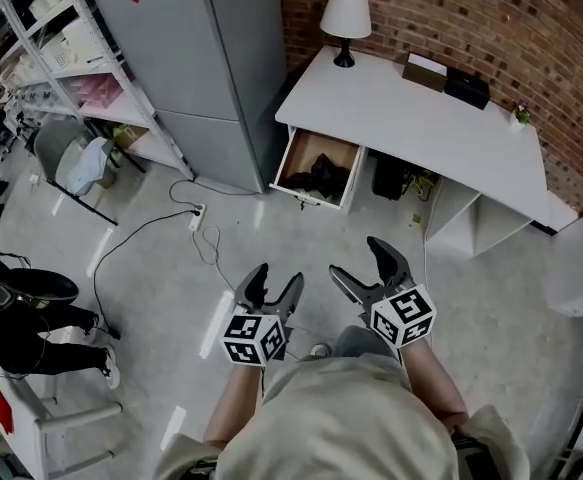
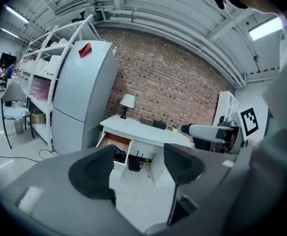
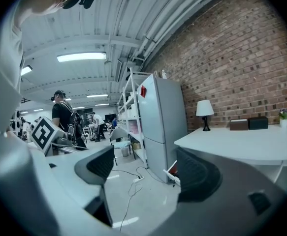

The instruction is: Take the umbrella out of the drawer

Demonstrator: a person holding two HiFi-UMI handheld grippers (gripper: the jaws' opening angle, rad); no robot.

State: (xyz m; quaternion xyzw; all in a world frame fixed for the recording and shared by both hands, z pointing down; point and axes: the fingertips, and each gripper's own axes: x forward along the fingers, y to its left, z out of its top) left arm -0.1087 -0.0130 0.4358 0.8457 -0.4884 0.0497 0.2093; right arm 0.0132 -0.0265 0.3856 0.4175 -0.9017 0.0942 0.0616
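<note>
A white desk (image 1: pixel 421 118) stands against the brick wall with its left drawer (image 1: pixel 293 158) pulled open. A black umbrella (image 1: pixel 321 178) lies bundled inside the drawer. Both grippers hover over the floor well short of the desk. My left gripper (image 1: pixel 278 276) is open and holds nothing. My right gripper (image 1: pixel 356 258) is open wide, also with nothing in it. In the left gripper view the open drawer (image 2: pixel 111 142) and the dark umbrella (image 2: pixel 119 155) show just past the left jaw. In the right gripper view only the drawer's front edge (image 3: pixel 173 175) peeks out beside the right jaw.
A grey fridge (image 1: pixel 211 58) stands left of the desk, with a white shelving rack (image 1: pixel 71 58) beyond it. A power strip and cable (image 1: pixel 196 218) lie on the floor between me and the drawer. On the desk are a lamp (image 1: pixel 346 18) and boxes (image 1: pixel 451 80). A person (image 1: pixel 11 308) is at far left.
</note>
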